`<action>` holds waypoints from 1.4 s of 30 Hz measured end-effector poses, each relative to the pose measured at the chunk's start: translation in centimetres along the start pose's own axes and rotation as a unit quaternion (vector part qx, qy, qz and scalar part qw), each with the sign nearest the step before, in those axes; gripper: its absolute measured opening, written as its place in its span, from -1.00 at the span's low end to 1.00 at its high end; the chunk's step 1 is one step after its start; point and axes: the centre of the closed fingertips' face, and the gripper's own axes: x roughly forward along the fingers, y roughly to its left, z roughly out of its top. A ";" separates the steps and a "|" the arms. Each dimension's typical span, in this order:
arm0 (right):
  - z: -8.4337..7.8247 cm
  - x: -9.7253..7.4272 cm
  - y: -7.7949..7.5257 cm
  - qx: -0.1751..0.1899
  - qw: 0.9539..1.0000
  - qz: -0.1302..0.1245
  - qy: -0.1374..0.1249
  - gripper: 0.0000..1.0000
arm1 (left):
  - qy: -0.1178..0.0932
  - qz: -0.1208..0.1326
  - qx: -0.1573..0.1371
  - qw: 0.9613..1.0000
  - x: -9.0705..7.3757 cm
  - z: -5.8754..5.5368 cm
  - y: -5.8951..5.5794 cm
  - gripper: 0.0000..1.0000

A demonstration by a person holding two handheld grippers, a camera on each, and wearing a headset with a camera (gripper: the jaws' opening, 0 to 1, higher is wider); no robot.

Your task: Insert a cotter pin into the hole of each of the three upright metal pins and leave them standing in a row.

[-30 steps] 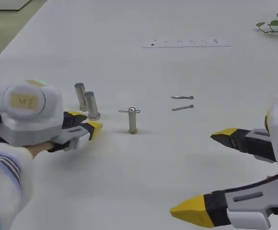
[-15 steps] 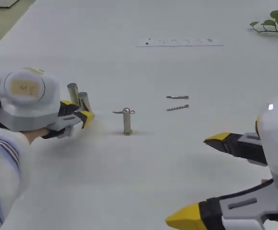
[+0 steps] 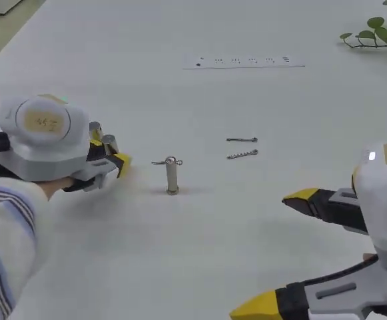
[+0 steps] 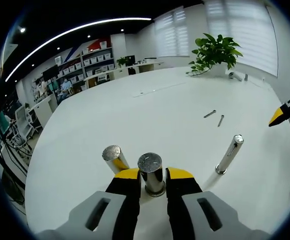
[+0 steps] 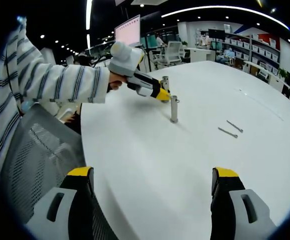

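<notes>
Three upright metal pins stand on the white table (image 3: 200, 233). The rightmost pin (image 3: 172, 177) (image 4: 228, 155) (image 5: 174, 109) has a cotter pin through its top. My left gripper (image 3: 116, 163) (image 4: 153, 175) is shut on the nearer bare pin (image 3: 109, 143) (image 4: 151, 172), one jaw on each side. Just behind it stands the other bare pin (image 3: 94, 130) (image 4: 114, 157). Two loose cotter pins (image 3: 242, 140) (image 3: 242, 155) (image 4: 209, 114) (image 5: 234, 126) lie side by side to the right. At the near right my right gripper (image 3: 276, 253) (image 5: 153, 175) hangs wide open, holding nothing.
A printed paper strip (image 3: 244, 61) lies at the far side of the table. A leafy plant (image 3: 373, 33) (image 4: 214, 50) sits at the far right corner. A grey mesh chair (image 5: 30, 150) stands beside the table's near edge.
My left gripper has moved in so that its jaws now flank the nearer bare pin. The right gripper has stayed open and has hardly moved.
</notes>
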 end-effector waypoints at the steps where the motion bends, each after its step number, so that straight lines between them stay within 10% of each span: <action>1: -0.1 0.0 0.0 0.000 1.000 0.001 0.002 0.98 | -0.002 -0.001 0.004 1.000 0.0 0.1 0.0 -0.71; 27: -0.3 -0.2 -0.1 0.003 1.000 -0.001 0.009 0.96 | -0.001 0.006 -0.016 1.000 -0.4 0.1 0.1 -0.77; 42: 0.4 -0.9 -0.2 -0.010 1.000 -0.006 -0.001 0.96 | -0.028 0.014 -0.024 0.999 -3.4 3.4 0.0 -0.76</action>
